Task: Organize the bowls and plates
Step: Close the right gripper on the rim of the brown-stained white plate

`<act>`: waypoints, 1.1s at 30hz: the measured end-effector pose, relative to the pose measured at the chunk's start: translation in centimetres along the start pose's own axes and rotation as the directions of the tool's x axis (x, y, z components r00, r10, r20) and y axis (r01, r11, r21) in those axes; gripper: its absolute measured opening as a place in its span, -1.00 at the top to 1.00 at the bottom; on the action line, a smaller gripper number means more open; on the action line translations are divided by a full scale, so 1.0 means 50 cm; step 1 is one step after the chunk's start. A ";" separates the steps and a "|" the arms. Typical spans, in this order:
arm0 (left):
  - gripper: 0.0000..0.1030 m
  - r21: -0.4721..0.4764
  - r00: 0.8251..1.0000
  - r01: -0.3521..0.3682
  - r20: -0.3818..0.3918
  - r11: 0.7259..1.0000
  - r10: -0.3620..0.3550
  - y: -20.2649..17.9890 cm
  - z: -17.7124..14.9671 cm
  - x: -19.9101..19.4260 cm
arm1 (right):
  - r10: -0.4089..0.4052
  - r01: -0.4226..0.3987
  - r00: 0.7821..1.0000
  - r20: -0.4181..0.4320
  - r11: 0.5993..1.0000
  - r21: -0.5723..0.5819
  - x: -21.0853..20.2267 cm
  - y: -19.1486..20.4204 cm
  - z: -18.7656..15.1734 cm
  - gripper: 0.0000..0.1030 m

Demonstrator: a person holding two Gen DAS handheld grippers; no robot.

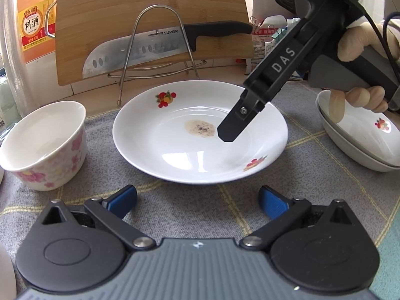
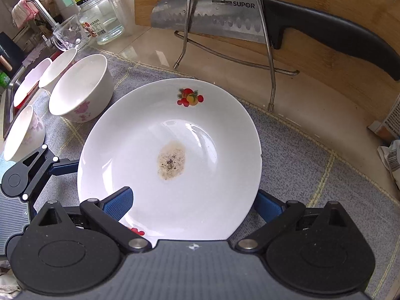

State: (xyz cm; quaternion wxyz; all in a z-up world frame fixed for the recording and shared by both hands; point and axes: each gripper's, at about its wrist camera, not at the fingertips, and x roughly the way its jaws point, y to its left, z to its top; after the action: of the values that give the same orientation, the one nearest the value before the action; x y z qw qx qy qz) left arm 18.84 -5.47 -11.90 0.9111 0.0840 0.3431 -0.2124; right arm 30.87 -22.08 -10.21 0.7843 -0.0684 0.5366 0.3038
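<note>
Stained fruit-pattern plate point(image 1: 200, 135) lies on grey cloth point(image 1: 175, 200) on the table, before the cutting board point(image 1: 150, 12). Right gripper point(image 2: 192, 202) spread wide, straddling the plate's rim, not clamped. Left gripper point(image 1: 197, 197) spread apart, holding nothing. Floral bowl point(image 1: 45, 145) beside plate.

Glossy beige countertop point(image 2: 150, 47), grey checked cloth point(image 1: 175, 207), sink point(image 2: 10, 92) beyond.

Stacked plates point(image 1: 362, 145) cut off at right edge, plate point(image 2: 170, 150) near rim hidden behind right gripper point(image 2: 193, 206), bottle point(image 1: 35, 25) label partly cropped.
</note>
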 end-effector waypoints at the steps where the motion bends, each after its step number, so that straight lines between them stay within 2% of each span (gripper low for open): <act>1: -1.00 0.003 1.000 0.004 -0.002 1.000 -0.004 0.001 0.002 0.002 | 0.005 -0.005 1.000 -0.011 1.000 0.010 0.006 -0.002 0.001 -1.00; 16: -0.99 0.069 0.997 0.082 0.005 0.994 -0.082 0.019 0.025 0.027 | 0.055 -0.056 0.998 -0.018 0.996 -0.074 0.027 -0.008 0.044 -1.00; 33: -0.99 0.073 0.997 0.081 0.007 0.994 -0.082 0.021 0.032 0.032 | 0.097 -0.099 0.995 -0.026 0.989 -0.108 0.052 -0.017 0.103 -1.00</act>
State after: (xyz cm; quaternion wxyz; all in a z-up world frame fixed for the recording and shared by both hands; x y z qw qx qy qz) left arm 21.35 -5.54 -11.74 0.8998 0.1021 0.3335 -0.2622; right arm 36.10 -19.50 -10.57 0.7579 -0.0880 0.5299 0.3703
